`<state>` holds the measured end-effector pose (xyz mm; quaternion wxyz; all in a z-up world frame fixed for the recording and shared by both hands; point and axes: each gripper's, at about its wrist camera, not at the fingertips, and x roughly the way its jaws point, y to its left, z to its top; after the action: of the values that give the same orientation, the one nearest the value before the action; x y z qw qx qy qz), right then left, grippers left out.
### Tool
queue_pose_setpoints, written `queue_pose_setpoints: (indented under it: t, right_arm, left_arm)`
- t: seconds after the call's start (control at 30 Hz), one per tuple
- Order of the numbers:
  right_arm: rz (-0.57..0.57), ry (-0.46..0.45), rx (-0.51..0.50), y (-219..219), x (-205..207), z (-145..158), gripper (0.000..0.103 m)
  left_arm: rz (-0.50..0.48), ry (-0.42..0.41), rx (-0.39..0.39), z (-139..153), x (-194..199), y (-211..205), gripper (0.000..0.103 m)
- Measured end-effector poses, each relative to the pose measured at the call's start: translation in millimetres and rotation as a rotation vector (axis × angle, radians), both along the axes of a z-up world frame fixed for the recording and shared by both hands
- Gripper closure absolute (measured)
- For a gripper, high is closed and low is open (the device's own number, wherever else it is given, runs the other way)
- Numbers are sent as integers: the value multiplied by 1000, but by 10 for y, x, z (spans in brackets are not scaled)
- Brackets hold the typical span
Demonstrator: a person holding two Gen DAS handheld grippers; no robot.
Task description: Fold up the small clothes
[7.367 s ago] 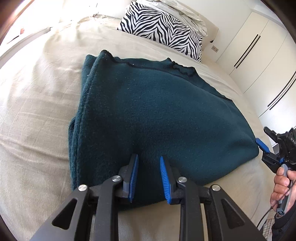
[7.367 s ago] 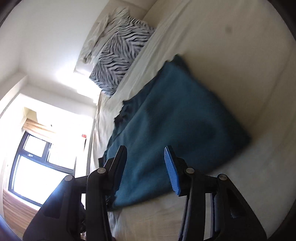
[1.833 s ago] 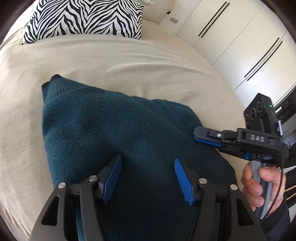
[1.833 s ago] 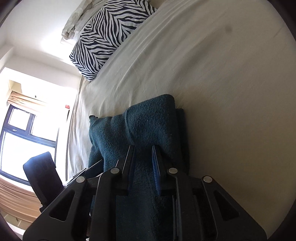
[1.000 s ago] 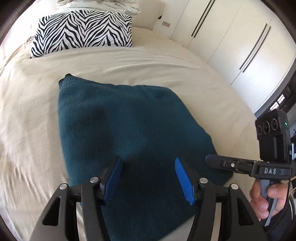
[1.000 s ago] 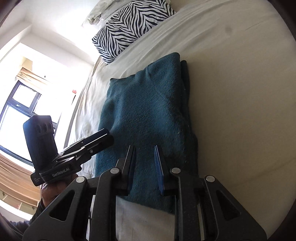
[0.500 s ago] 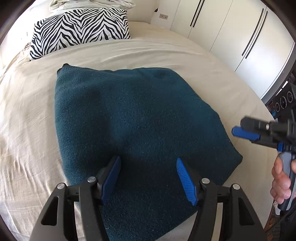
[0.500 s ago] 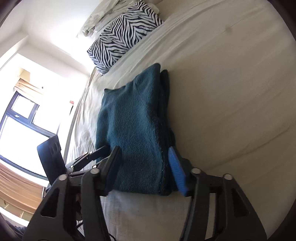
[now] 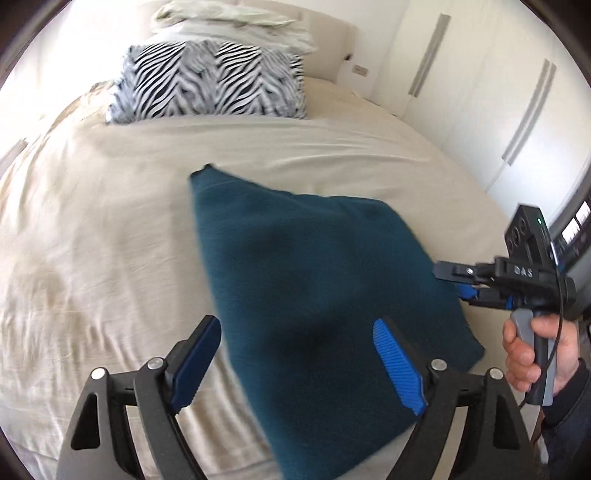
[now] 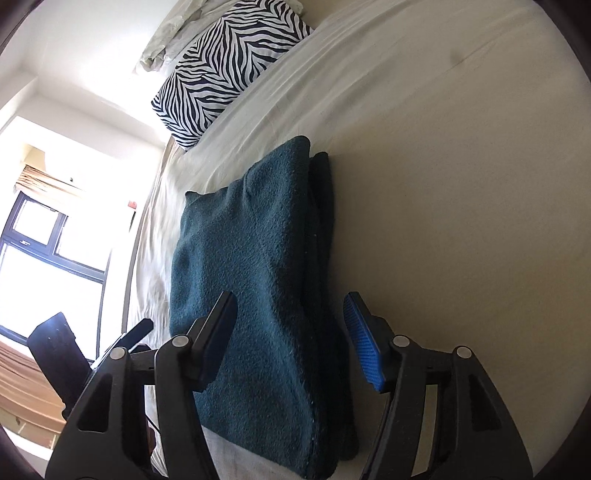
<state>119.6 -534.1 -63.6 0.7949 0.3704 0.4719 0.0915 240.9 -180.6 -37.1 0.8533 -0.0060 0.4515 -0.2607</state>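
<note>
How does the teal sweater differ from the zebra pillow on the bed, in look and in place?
The teal sweater is one plain dark colour; the zebra pillow carries black and white stripes. The sweater lies folded flat in stacked layers near both grippers; the pillow sits plump at the far head end, with pale bedding above it. Both rest on the same beige sheet.

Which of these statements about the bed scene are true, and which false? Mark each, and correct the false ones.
1. The teal sweater lies folded on the bed sheet. True.
2. The right gripper is clamped on the sweater. False: its jaws stand open and have just been opening.
3. A zebra-striped pillow sits at the head of the bed. True.
4. The left gripper holds the pillow. False: it is open, holding nothing.
</note>
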Motion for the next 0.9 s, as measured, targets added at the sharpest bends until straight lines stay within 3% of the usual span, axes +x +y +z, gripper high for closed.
queue_pose_setpoints:
  t: [0.07,0.13,0.2,0.23,0.33,0.37,0.4,0.53,0.8,0.9]
  right_arm:
    - [9,27,28,5,112,-92,43]
    - [17,36,40,25,209,-162,43]
    - [27,36,35,71,281,-185,43]
    - [40,40,27,107,318,-196,43]
    - [78,72,-42,228,449,-210,46]
    - [86,85,-74,256,484,-206,52]
    - [89,99,-96,286,504,-191,61]
    - [99,120,-166,373,562,-168,72]
    - [161,69,-635,1104,498,242,82]
    - [178,20,-710,1346,338,469,83]
  left_arm:
    - [29,77,-54,-133,176,105,16]
    - [40,206,-125,-349,350,157,16]
    - [42,300,-134,-560,470,115,16]
    - [38,309,-130,-602,497,78,14]
    - [18,293,-111,-571,525,-73,14]
    - [11,295,-97,-566,548,-128,16]
    - [10,290,-70,-563,565,-182,21]
    - [3,289,-30,-535,588,-261,40]
    - [-16,209,51,-318,379,-315,60]
    - [-26,178,71,-185,183,-216,61]
